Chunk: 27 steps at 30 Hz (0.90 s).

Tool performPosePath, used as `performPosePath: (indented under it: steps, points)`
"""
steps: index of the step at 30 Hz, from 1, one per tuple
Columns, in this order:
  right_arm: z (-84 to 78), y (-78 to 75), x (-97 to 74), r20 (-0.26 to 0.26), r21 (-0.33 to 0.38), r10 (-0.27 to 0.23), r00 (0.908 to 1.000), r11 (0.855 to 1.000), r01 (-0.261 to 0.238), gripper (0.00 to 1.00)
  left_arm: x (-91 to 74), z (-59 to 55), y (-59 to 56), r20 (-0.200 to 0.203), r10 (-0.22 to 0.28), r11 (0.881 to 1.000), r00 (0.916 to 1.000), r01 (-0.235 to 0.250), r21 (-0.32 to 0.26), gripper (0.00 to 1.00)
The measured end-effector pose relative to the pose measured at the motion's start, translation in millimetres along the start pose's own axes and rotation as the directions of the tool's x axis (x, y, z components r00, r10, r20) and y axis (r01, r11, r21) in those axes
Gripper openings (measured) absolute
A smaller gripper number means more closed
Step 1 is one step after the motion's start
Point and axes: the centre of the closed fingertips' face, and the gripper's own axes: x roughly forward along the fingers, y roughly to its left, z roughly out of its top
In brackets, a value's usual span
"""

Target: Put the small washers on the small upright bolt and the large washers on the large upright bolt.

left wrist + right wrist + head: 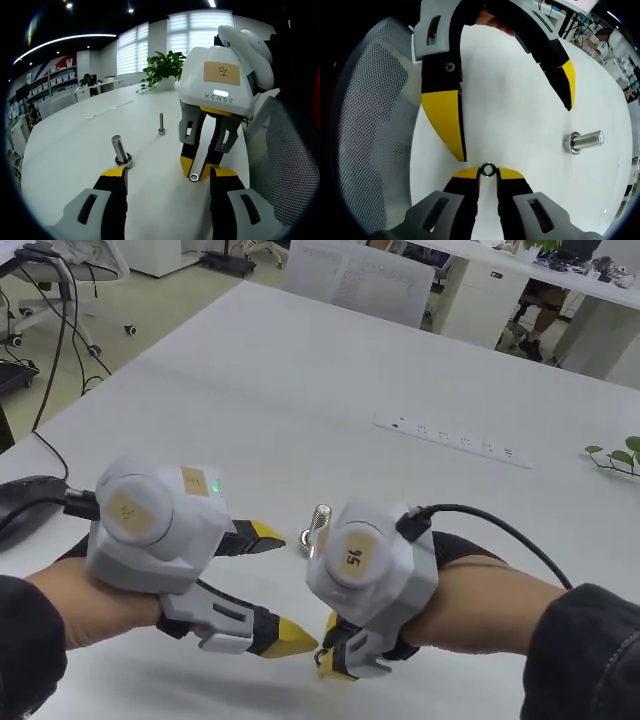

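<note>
My right gripper point(488, 173) is shut on a small washer point(488, 170), pinched between its yellow tips low over the white table point(300, 370). That gripper point(196, 172) and its washer point(195, 176) sit between the open jaws of my left gripper point(168, 175). The large bolt point(119, 148) stands upright with a washer point(124, 161) at its base, close to my left jaw tip. Farther back stands the small bolt point(161, 123). In the head view the left gripper point(277, 587) is open, the right gripper point(328, 658) is beside it, and the large bolt point(320, 525) rises between them.
A white power strip point(455, 440) lies across the far table. A potted plant point(162, 67) stands at the table's end. A mesh chair point(370, 125) is beside the near edge. A black cable and dark object point(25, 505) lie at the left.
</note>
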Motion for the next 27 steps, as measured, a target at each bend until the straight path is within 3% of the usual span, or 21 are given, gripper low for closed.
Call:
performPosePath:
  steps: [18, 27]
  points:
    - [0.0, 0.3, -0.8, 0.016, 0.030, 0.003, 0.9999, 1.000, -0.004, 0.13, 0.7, -1.1, 0.0, -0.003, -0.004, 1.000, 1.0000, 0.004, 0.001, 0.66]
    - [-13.6, -6.0, -4.2, -0.003, 0.067, -0.007, 1.0000, 0.998, 0.008, 0.13, 1.3, -1.5, -0.4, -0.004, -0.007, 1.000, 1.0000, 0.007, 0.000, 0.66]
